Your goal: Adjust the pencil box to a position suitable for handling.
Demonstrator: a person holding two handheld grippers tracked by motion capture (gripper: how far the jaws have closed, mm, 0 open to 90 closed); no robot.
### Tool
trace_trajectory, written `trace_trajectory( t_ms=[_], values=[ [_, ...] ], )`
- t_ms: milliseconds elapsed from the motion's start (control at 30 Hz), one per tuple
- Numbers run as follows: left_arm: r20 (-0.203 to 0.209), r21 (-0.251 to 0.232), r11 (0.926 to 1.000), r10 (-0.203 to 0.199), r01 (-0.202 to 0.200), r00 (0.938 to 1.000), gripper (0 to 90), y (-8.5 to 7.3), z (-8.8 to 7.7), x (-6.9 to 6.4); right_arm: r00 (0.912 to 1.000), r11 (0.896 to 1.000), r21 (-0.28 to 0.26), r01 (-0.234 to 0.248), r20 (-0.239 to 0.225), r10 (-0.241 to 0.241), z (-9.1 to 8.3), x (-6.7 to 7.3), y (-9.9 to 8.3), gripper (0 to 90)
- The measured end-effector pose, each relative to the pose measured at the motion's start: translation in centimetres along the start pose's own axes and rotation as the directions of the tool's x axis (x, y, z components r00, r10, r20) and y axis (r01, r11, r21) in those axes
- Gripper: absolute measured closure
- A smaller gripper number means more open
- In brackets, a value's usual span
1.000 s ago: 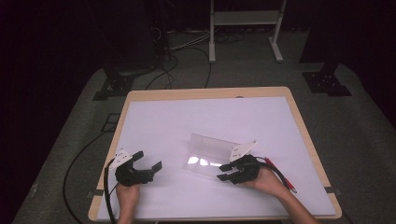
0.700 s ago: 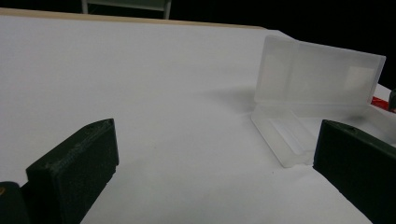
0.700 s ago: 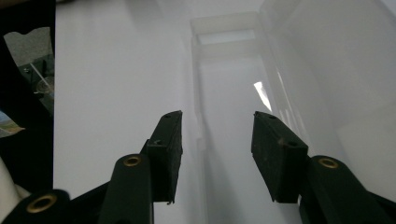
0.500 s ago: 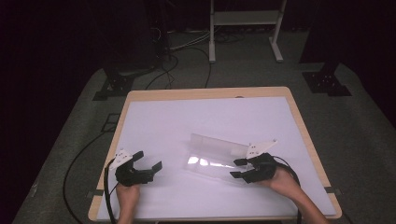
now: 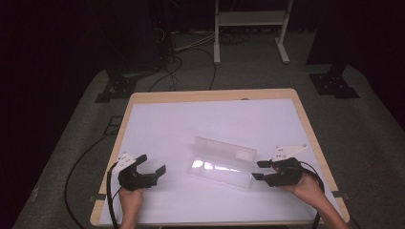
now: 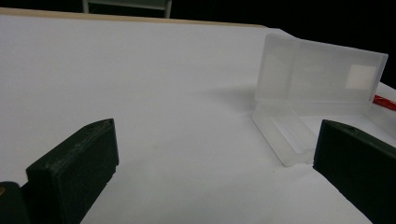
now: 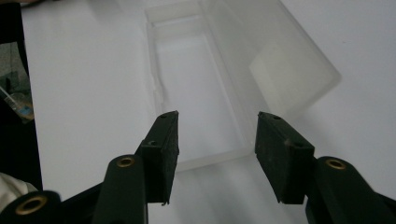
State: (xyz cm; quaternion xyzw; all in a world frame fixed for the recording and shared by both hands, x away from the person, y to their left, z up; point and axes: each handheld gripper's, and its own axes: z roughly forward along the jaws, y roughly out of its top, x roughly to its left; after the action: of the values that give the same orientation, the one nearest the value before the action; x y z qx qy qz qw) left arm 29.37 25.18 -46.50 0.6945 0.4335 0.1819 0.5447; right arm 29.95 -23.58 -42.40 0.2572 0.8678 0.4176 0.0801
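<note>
Clear plastic case [image 5: 224,162], lid raised, at table [image 5: 200,114] centre, with the wide, empty left gripper [image 5: 152,171] at its 9 o'clock and the right gripper [image 5: 261,170], jaws just opened and empty, at its 3 o'clock; a careless return could nudge the light case or drop its lid.

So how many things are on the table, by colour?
Clear: 1, the box, lid open.
Black: 2, the left tool and the right tool.
Total: 3.
</note>
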Motion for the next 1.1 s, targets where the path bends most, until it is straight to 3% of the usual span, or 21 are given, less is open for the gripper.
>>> trace_trajectory(
  t_ms=[467, 1100],
  values=[
    [-0.003, 0.003, 1.0, 0.004, -0.004, 1.0, 0.0, 0.0, 0.0, -0.1, 0.9948, 0.998, -0.003, -0.061, 0.081, 0.061, -2.6, -1.5, -2.6, 47.9],
    [-0.006, 0.003, 1.0, 0.003, -0.003, 1.0, 0.0, 0.0, 0.0, -0.1, 0.9785, 0.992, 0.019, -0.124, 0.168, 0.119, -3.5, -2.7, -5.5, 47.3]
  ],
)
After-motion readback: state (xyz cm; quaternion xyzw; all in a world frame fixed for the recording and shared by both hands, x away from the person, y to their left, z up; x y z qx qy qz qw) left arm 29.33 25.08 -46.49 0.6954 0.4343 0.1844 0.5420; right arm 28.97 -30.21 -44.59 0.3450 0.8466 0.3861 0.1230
